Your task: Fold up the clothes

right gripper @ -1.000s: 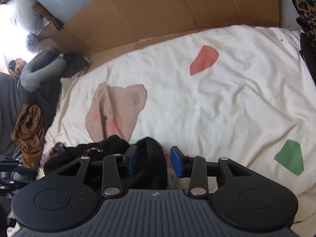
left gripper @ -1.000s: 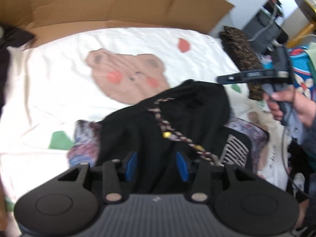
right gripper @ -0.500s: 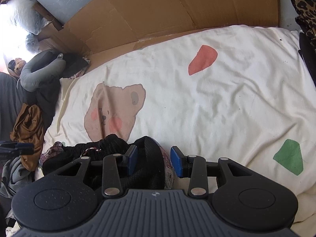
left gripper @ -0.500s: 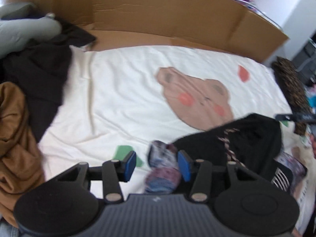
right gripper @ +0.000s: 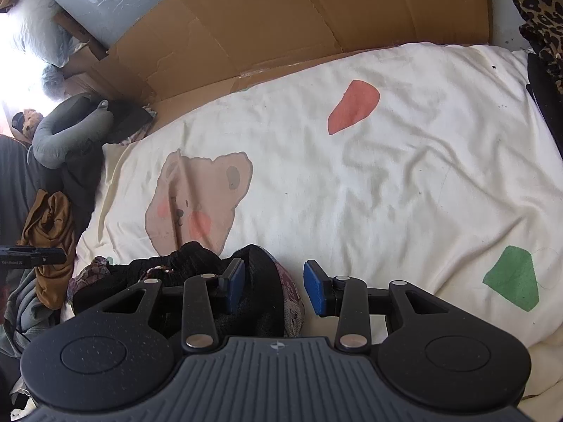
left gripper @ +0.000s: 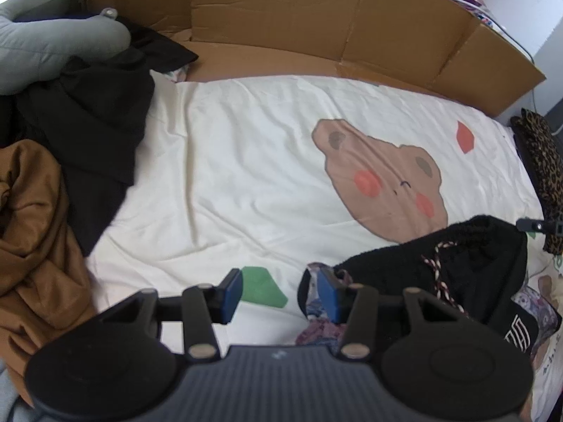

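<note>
A black fleecy garment (left gripper: 468,267) with a braided cord lies bunched on the cream bear-print sheet (left gripper: 246,176), on top of a purple patterned cloth (left gripper: 316,330). My left gripper (left gripper: 280,293) is open just left of it, over bare sheet and a green patch, with nothing between its pads. In the right wrist view the same black garment (right gripper: 260,281) sits between the fingers of my right gripper (right gripper: 275,286). It lies against the left pad, and a gap shows beside the right pad, so the gripper is open. The garment's near side is hidden under the gripper body.
A heap of clothes lies at the left: a brown garment (left gripper: 31,232), a black one (left gripper: 91,123) and a grey neck pillow (left gripper: 52,45). Cardboard walls (left gripper: 316,17) line the back of the bed. Leopard-print fabric (right gripper: 542,17) lies at the right edge.
My left gripper has swung left off the black garment, which lay between its jaws before, and now hangs over bare sheet. The right gripper has kept still.
</note>
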Motion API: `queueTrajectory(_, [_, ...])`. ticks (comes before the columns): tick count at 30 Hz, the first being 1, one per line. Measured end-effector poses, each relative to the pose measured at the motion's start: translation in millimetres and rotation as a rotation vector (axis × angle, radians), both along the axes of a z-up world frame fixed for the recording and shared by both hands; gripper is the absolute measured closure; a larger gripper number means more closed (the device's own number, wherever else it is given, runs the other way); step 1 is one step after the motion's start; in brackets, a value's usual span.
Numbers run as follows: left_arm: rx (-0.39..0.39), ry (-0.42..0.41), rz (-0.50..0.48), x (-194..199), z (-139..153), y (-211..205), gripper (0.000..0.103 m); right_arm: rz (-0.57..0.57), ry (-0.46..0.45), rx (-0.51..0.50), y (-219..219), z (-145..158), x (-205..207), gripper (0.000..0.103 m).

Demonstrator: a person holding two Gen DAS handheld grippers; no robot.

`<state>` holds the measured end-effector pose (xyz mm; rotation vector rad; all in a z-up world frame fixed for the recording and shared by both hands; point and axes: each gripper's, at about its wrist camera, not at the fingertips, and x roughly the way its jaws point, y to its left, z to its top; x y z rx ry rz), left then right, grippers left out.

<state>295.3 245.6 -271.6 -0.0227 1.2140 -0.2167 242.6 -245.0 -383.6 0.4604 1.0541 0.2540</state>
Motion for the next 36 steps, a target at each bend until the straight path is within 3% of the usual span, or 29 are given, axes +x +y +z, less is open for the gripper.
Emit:
queueTrajectory(7, [-0.055,0.025,0.061,9,1,9,0.052,0.005,-0.006,-0.006,-4,0,-3,0.059])
queueTrajectory(20, [-0.185,0.116,0.125,22,-55,-11,0.051,-0.013,-0.013,-0.024,-3,-4,-1,0.059])
queueTrajectory(26, [-0.259,0.224,0.157,19,-83,-11,0.048,-0.029,-0.022,-0.029,-4,-6,10,0.059])
queueTrajectory(36, [-0.275,0.326,0.115,-5,-108,-17,0.045,0.211,-0.012,-0.101,36,-25,32,0.058])
